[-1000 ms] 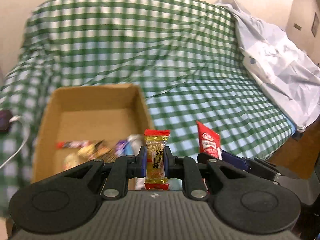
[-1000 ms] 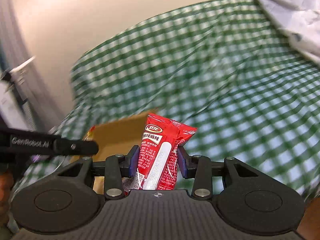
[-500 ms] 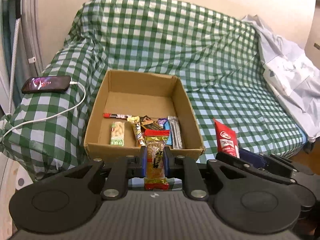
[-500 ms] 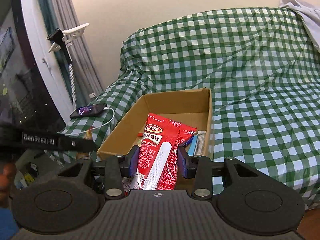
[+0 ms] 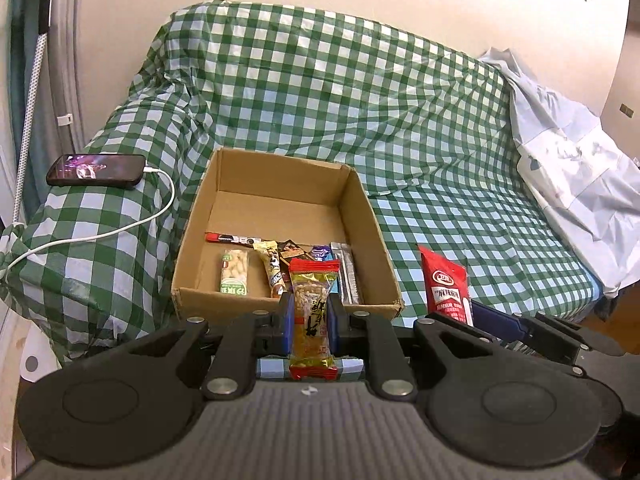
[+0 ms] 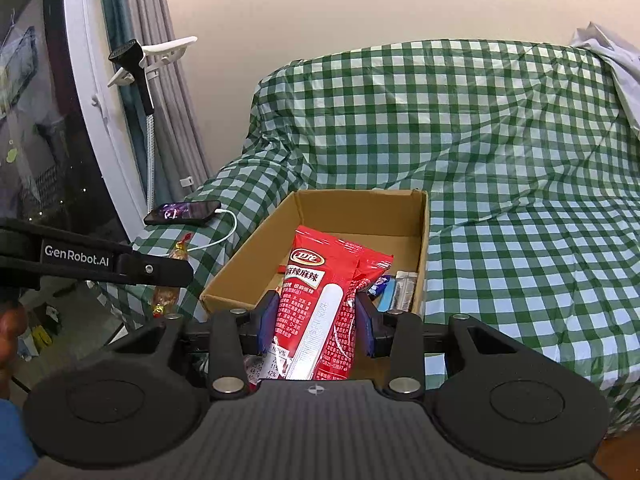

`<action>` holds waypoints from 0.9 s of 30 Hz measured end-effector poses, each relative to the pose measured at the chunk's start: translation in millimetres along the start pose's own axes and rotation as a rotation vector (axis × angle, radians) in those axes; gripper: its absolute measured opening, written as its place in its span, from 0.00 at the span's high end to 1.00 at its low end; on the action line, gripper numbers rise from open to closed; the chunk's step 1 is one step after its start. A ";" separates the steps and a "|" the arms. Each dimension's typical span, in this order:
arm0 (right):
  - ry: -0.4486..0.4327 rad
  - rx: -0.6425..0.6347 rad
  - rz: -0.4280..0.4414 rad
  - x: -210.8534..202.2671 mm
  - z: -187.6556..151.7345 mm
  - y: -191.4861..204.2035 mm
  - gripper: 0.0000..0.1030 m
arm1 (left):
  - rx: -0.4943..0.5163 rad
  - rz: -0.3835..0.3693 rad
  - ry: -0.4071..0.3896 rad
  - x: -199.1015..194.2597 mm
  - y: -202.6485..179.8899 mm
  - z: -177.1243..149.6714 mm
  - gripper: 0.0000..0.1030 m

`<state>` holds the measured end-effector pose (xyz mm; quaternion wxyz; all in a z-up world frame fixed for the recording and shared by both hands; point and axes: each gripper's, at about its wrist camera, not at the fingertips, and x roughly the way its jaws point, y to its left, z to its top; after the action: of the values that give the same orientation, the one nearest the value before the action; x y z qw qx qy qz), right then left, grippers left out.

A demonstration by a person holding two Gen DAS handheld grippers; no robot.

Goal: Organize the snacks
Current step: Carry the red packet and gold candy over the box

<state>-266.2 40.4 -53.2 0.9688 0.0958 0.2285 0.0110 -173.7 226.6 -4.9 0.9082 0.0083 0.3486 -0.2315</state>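
Note:
My left gripper [image 5: 311, 312] is shut on a yellow snack bar with red ends [image 5: 312, 312], held upright just in front of the near wall of an open cardboard box [image 5: 280, 304]. The box sits on a green checked sofa cover and holds several wrapped snacks along its near side [image 5: 276, 264]. My right gripper [image 6: 316, 316] is shut on a red snack packet [image 6: 324, 296], upright before the same box [image 6: 248, 256]. The packet [image 5: 446, 284] also shows at the right of the left wrist view. The left gripper's arm [image 6: 100, 264] and its bar [image 6: 168, 280] appear at the left of the right wrist view.
A phone [image 5: 96, 170] on a white charging cable [image 5: 120, 228] lies on the sofa arm left of the box. A crumpled pale sheet [image 5: 572, 176] covers the sofa's right end. Curtains and a window frame [image 6: 92, 112] stand at the far left.
Both views have swung left across the sofa and steadied, bringing the box, the phone and the curtains into sight. Both snacks stay gripped as before.

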 end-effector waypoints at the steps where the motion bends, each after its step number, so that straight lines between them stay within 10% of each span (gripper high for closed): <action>1: 0.002 -0.001 -0.002 0.5 0.2 0.4 0.59 | -0.002 0.002 0.000 0.5 0.1 0.1 0.83; 27: 0.086 0.046 -0.019 37.5 1.6 -14.8 0.59 | -0.057 0.049 0.045 42.6 24.4 18.8 0.83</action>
<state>-232.2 28.0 -71.1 0.9557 0.1153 0.2708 0.0007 -123.8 227.4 -21.4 0.9054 -0.0040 0.3751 -0.1990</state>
